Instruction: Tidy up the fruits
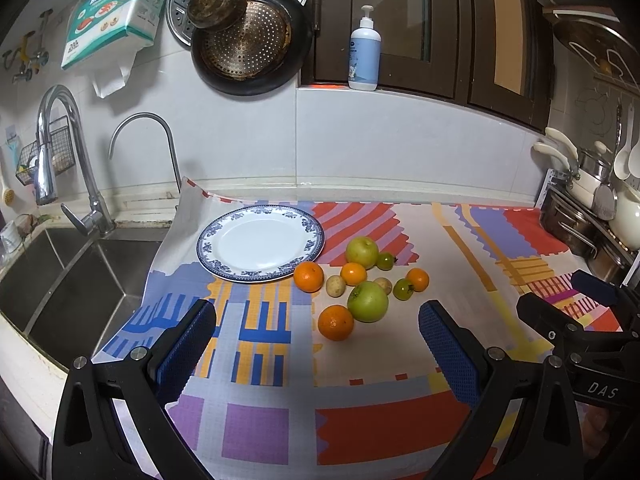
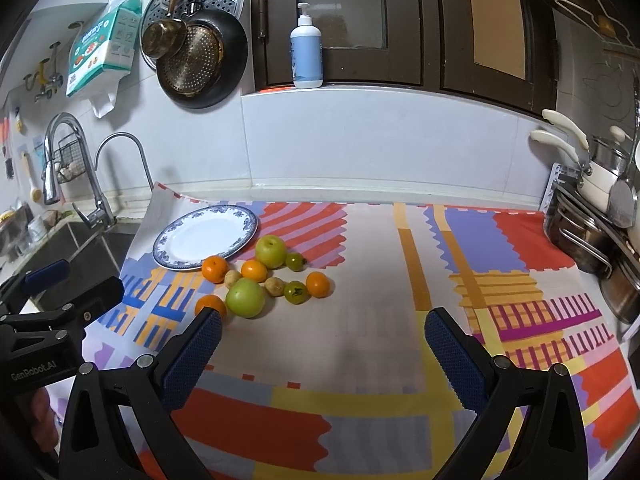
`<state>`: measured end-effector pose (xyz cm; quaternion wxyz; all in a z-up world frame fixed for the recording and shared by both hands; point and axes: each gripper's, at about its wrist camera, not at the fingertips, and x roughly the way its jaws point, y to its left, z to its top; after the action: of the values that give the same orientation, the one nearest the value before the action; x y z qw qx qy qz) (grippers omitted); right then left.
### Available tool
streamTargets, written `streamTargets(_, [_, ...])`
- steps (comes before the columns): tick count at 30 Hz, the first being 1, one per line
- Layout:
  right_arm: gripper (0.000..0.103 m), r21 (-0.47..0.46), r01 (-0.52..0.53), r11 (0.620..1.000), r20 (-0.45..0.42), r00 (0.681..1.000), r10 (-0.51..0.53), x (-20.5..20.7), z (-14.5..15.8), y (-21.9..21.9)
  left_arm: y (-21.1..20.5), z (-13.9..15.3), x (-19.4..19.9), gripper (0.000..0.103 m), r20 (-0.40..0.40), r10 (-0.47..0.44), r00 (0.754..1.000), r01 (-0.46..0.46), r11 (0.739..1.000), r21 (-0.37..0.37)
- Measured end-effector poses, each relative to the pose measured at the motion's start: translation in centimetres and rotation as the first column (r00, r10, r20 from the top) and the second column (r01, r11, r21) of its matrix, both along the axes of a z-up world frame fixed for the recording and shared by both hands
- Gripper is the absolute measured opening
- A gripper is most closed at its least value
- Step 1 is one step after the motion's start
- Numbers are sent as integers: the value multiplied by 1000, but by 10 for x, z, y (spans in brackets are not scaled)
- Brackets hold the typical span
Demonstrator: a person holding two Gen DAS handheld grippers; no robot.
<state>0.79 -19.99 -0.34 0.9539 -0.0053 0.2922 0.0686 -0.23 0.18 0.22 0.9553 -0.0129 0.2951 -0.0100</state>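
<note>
Left wrist view: fruits (image 1: 362,276) sit clustered on the patterned cloth (image 1: 256,412) over the counter, just right of the bare blue-rimmed plate (image 1: 260,243).
Both the left gripper (image 1: 318,326) and right gripper (image 2: 323,330) hover with fingers spread wide, holding nothing.

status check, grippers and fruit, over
Left hand-held gripper open, right hand-held gripper open, both empty. Fruit clustered on cloth beside plate, plate bare. Nothing blocking.

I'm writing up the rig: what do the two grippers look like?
Both the left gripper and right gripper have black angular frames with silver bolts and blue textured pads. White lettering marks the bodies: "DAS" on the right, "GenRobot.AI" on the left.
</note>
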Motion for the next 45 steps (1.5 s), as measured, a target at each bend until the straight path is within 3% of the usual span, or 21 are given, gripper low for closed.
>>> streamTargets(45, [102, 0, -38, 999, -20, 999, 38, 9, -4, 9, 4, -8, 8, 103, -16, 2, 1000, -2, 1000, 8])
